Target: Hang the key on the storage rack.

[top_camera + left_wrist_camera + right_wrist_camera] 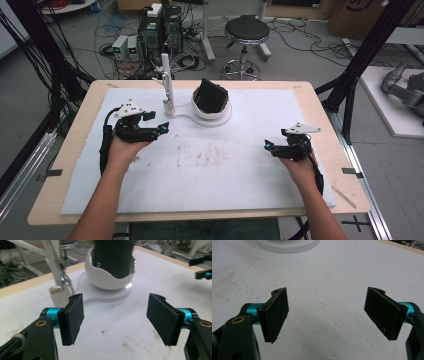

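1. Status: black pad-like item (211,96) sits tilted inside the white bowl-shaped holder (212,114), top edge sticking out above the rim. Holder stands on a white base at the far middle of the white mat (210,170), next to a thin white upright post (167,82).
2. Left gripper (164,127): near the holder, just to its left and a bit nearer the person, pointing toward it. In the left gripper view the jaws stand wide apart with bare mat between them; holder (110,277) and black item (113,257) are straight ahead, not touching the pads.
3. Right gripper (267,145): well apart from the holder, out on the right half of the mat. Right gripper view shows jaws spread wide, nothing gripped, base edge (287,246) at the top of frame.
4. Progress, my read: placement looks done, since the item is seated and neither gripper has anything. Can't tell if it's fully bottomed out; the bowl wall hides its lower part.
5. Left to do, if anything: maybe straighten the item in the bowl. Otherwise both hands are free to back off.
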A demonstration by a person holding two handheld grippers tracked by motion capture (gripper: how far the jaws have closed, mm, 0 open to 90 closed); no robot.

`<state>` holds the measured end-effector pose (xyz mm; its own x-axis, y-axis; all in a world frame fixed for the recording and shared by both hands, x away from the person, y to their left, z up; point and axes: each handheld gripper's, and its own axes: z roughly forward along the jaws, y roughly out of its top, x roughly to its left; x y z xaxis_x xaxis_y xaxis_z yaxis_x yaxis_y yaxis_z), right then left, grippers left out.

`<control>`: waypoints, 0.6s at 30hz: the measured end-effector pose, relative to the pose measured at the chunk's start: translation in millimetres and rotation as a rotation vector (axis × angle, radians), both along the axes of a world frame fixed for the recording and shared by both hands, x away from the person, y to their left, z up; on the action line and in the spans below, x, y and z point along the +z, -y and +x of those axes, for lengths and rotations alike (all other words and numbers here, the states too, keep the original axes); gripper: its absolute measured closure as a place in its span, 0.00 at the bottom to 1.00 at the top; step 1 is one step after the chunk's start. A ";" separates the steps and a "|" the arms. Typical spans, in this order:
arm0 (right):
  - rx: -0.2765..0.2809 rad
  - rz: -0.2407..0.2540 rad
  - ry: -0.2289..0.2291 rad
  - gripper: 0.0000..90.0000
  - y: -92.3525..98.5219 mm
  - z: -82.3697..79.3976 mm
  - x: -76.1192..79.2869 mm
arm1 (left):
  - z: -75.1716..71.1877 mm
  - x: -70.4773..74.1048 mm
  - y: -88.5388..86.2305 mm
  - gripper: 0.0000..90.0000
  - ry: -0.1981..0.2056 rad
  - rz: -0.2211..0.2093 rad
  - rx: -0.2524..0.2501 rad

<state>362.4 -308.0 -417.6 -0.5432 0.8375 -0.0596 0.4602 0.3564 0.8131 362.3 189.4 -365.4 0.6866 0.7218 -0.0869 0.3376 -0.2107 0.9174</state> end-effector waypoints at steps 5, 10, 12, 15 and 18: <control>0.015 -0.008 -0.002 0.22 -2.1 -1.8 0.0 | -4.8 -16.0 -6.1 0.27 -0.019 -0.032 -0.025; 0.019 -0.015 0.010 0.22 -3.7 -4.1 1.0 | -3.2 -23.2 -10.7 0.23 -0.011 -0.056 -0.073; 0.026 -0.013 0.017 0.22 -3.5 -6.2 1.8 | -3.1 -25.4 -11.0 0.22 -0.015 -0.057 -0.078; 0.032 -0.008 0.024 0.22 -3.4 -7.6 1.8 | -6.6 -29.0 -9.0 0.22 0.006 -0.016 -0.070; 0.033 -0.011 0.022 0.22 -2.8 -7.6 1.5 | -11.9 -33.5 -5.5 0.22 0.032 0.003 -0.083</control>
